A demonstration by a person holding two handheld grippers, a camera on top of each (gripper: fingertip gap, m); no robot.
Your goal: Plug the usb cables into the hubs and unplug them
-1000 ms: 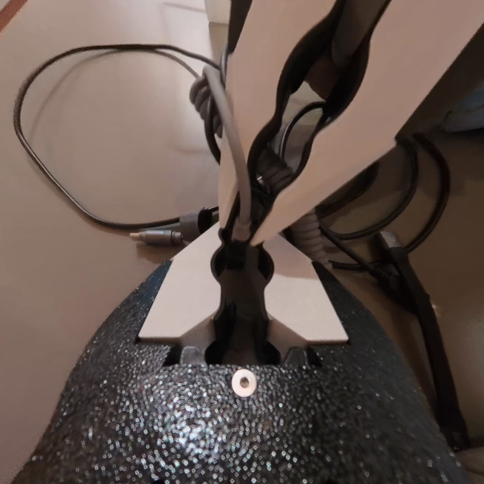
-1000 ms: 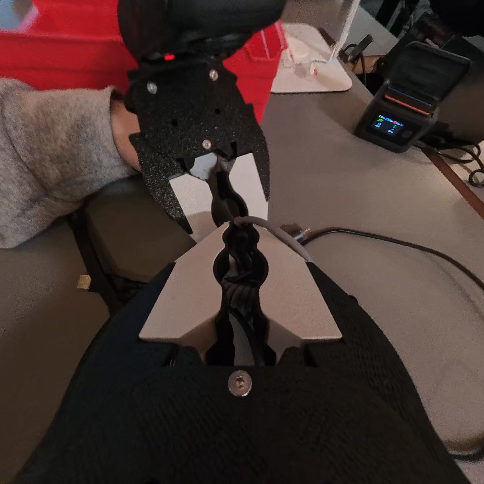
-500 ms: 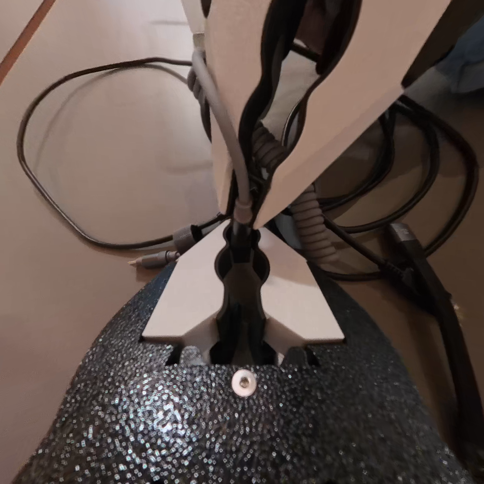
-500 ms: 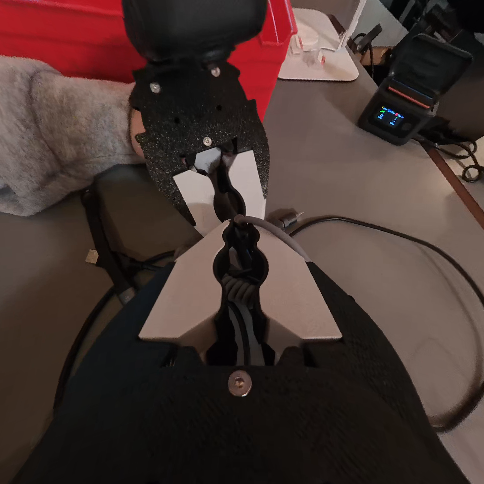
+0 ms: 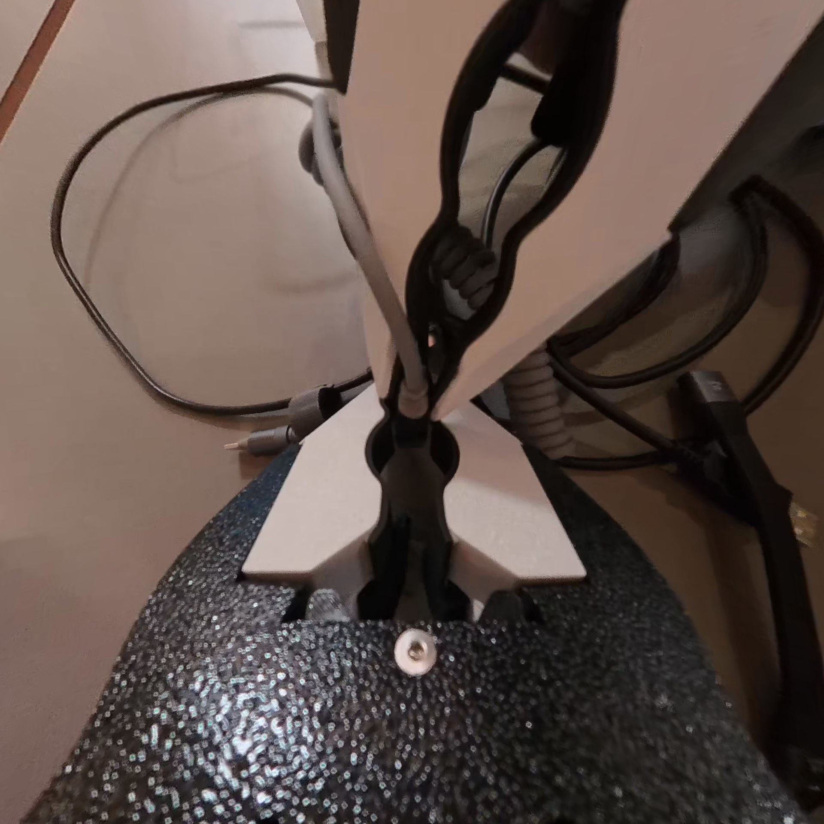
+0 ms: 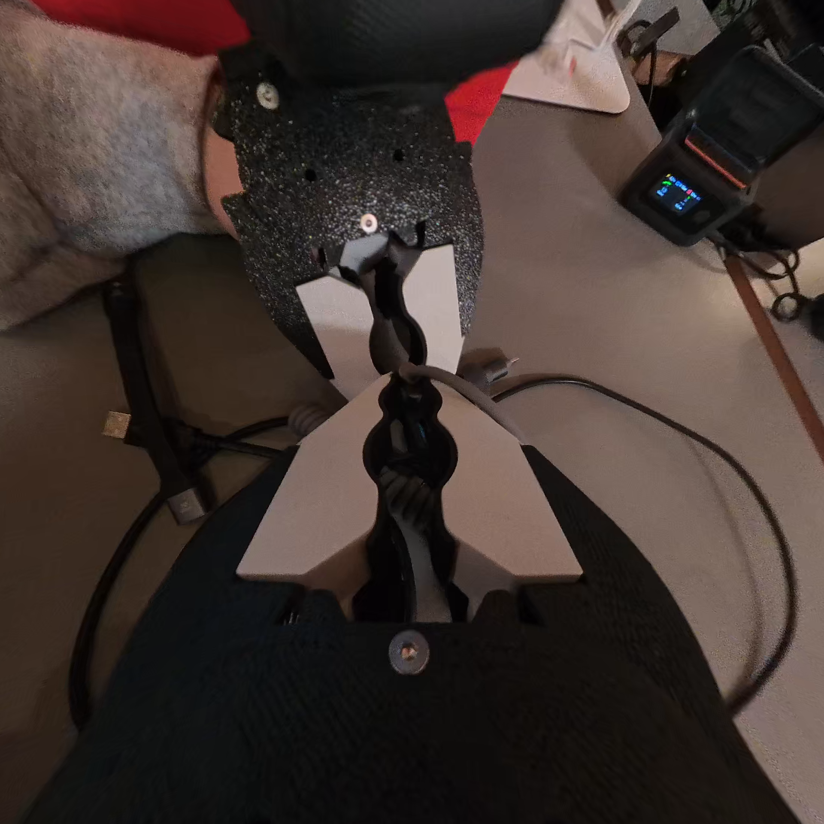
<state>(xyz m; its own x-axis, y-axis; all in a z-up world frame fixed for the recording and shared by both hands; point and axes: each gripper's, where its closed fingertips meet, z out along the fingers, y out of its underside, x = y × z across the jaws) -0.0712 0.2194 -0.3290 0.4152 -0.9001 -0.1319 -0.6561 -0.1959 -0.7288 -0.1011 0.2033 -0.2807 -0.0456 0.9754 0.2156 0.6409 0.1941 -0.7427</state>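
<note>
At centre, left gripper [image 5: 412,412]: closed, its tips pinching a dark plug body at the end of the grey cable [image 5: 356,232]; what it mates with is hidden between the fingers.
Right gripper [image 6: 408,383]: closed too, meeting the left one tip to tip; it clamps the grey cable right beside that plug, and the cable bends over its right finger and away to the right.
Between the right gripper's fingers: a coiled grey cord [image 6: 408,490] and dark wires show through the gap; a hub cannot be made out.
Coiled cord, left view [image 5: 537,414]: hangs just right of the meeting tips.
Black cable [image 5: 89,290]: a wide loop on the table [image 5: 156,490], left of the grippers, ending near a small grey plug [image 5: 267,441] lying loose.
Black strap-like cable [image 5: 758,512]: lies along the right edge, with thin black wires curled behind it.
Loose connectors, right view: a metal USB plug [image 6: 117,423] and a grey one [image 6: 187,506] lie on the left.
Grey sleeve [image 6: 98,147]: upper left, behind the left gripper.
Far right: a black device [image 6: 695,178] with a small lit screen.
Behind: a red bin [image 6: 133,22].
</note>
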